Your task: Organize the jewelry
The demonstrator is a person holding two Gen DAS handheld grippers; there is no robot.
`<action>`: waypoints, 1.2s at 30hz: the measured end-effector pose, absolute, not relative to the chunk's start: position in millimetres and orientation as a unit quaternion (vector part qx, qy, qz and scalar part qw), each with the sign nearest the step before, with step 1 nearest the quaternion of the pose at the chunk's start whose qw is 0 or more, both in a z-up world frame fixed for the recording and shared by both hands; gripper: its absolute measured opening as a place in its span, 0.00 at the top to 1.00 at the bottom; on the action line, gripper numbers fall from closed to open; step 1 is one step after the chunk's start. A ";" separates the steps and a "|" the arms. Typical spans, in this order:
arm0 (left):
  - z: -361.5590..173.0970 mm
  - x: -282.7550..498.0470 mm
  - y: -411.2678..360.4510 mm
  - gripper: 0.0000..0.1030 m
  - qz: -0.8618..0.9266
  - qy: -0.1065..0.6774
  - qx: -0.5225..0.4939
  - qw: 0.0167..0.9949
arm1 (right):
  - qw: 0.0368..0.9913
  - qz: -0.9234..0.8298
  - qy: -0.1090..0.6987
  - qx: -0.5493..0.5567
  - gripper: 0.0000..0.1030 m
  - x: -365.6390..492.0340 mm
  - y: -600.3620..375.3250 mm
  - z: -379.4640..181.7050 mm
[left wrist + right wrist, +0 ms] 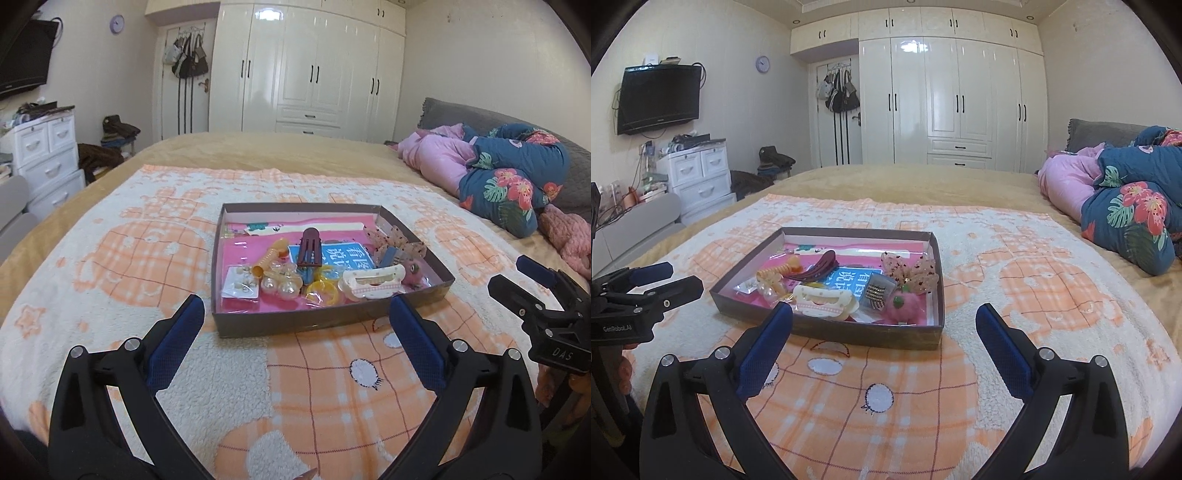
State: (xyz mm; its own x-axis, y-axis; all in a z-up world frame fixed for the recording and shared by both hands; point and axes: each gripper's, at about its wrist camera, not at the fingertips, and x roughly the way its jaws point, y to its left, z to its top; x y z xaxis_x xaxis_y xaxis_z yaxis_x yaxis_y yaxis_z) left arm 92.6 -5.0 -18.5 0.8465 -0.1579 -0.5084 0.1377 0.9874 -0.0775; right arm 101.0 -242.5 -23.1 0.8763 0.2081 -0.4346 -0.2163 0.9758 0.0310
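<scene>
Left wrist view: left gripper (297, 317) has its jaws wide apart, holding nothing, hovering over the blanket (110, 258) just short of the shallow box (332, 323). The box sits straight ahead of the fingertips, near wall between them. Inside, from the claw's left to right: earring card (240, 282), pearl pieces (279, 288), orange roller (271, 256), dark red comb clip (309, 249), yellow rings (323, 291), cream claw clip (373, 282), pink pompom (412, 273), sheer bow (395, 240) at the far right. Right gripper (517, 277) is off to the right, jaws parted, empty.

Right wrist view: right gripper (884, 321) also spread and empty, box (827, 330) ahead and slightly left. Cream claw clip (825, 302) is closest, just past the left fingertip; pink pompom (905, 301) is ahead centre, sheer bow (910, 271) beyond it. Left gripper (672, 278) is far left.

Likely step: approach, nothing picked yet. Next move calls for choosing one piece, probably the near clip, and dropping over the wall without snagging neighbours.
</scene>
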 end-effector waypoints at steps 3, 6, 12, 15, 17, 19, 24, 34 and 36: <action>-16.7 86.2 -5.0 0.11 -0.074 0.253 -0.020 0.964 | 0.970 0.109 0.215 -0.011 0.06 94.8 -242.7 -23.4; -14.9 79.8 -4.1 0.11 -0.076 0.241 -0.025 0.967 | 0.972 0.111 0.206 -0.018 0.06 88.1 -241.0 -24.6; -14.4 70.6 -4.6 0.11 -0.071 0.228 -0.023 0.971 | 0.974 0.113 0.195 -0.017 0.06 76.8 -240.5 -29.5; -15.2 66.5 -5.2 0.11 -0.062 0.226 -0.021 0.972 | 0.978 0.106 0.180 -0.011 0.06 69.8 -242.0 -29.9; -15.5 63.2 -6.1 0.11 -0.060 0.224 -0.019 0.972 | 0.980 0.102 0.168 -0.013 0.06 64.1 -243.1 -29.1; -15.6 59.4 -6.7 0.11 -0.056 0.220 -0.017 0.974 | 0.984 0.097 0.151 -0.014 0.06 57.7 -244.3 -27.7; -16.2 49.2 -10.2 0.11 -0.053 0.211 -0.006 0.976 | 0.986 0.091 0.138 -0.007 0.06 50.6 -250.8 -26.8; -16.8 43.6 -13.0 0.11 -0.056 0.197 -0.004 0.979 | 0.989 0.078 0.130 0.002 0.06 46.2 -256.9 -28.6; -16.8 43.5 -12.5 0.11 -0.054 0.197 -0.004 0.979 | 0.989 0.078 0.127 0.000 0.06 45.4 -255.6 -28.9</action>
